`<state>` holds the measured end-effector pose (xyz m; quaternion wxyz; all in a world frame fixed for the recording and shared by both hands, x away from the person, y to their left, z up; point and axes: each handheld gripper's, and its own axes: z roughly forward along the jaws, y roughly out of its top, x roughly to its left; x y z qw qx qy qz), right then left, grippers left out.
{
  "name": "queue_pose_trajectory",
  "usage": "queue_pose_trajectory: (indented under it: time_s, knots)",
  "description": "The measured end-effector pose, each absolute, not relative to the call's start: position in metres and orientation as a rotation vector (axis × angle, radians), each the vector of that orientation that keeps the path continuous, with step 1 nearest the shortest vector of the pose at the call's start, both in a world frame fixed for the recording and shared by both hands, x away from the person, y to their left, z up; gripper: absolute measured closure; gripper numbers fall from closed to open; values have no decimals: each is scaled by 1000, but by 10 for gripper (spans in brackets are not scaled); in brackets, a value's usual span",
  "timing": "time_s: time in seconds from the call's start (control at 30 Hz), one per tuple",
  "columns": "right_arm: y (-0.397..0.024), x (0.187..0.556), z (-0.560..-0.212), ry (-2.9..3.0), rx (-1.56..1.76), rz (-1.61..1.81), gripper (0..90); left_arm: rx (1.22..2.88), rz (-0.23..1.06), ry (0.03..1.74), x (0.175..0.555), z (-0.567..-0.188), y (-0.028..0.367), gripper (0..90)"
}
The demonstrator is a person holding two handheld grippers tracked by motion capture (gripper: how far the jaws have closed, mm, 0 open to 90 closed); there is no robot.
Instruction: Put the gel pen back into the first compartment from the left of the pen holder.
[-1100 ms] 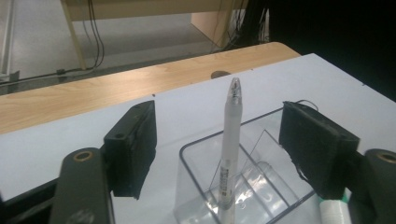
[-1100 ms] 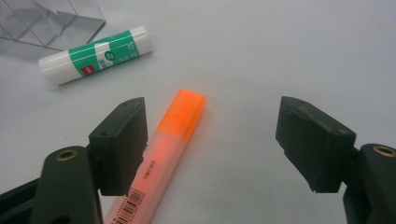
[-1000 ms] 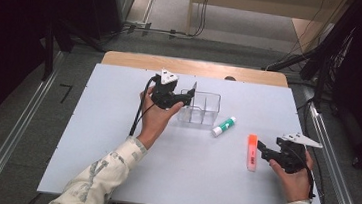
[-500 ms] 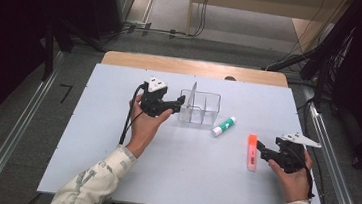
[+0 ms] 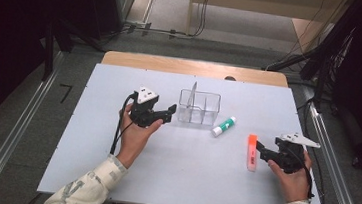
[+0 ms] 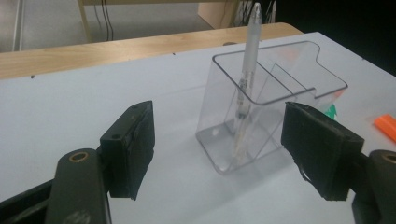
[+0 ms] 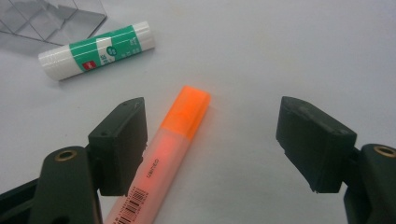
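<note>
Clear plastic holder [image 6: 261,107], slim pen [image 6: 245,88] upright inside, matte white table [image 5: 115,141]

One pen [image 6: 246,70], highlighter [image 7: 166,144], glue stick [image 7: 95,50], organizer [image 6: 280,74]

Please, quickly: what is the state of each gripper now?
Left gripper: open, holding nothing, facing the clear organizer.
Right gripper: open, holding nothing; the orange highlighter lies by one jaw.
</note>
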<state>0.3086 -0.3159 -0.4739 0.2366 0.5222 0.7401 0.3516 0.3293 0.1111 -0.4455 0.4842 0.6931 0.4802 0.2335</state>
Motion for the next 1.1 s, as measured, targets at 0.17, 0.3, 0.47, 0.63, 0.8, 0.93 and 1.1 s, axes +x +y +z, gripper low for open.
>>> queue_pose_trajectory:
  time_s: [0.17,0.3,0.47,0.63,0.8,0.93,1.1]
  knots:
    - [-315,308,-474,2030,1436,960,238,1700,559,1180,319,-451,117,270]
    - [-314,309,-474,2032,1437,960,238,1710,565,1202,313,-458,126,270]
    - [-313,309,-475,2030,1438,958,235,1702,564,1240,306,-464,139,269]
    - [-309,312,-477,2034,1428,949,227,1689,562,1252,301,-467,146,270]
    - [-301,316,-482,2051,1420,915,220,1687,561,1252,300,-468,147,270]
    - [-296,320,-487,2063,1420,883,217,1682,562,1254,300,-467,147,270]
    - [-293,324,-491,2070,1424,858,218,1680,561,1256,300,-468,147,270]
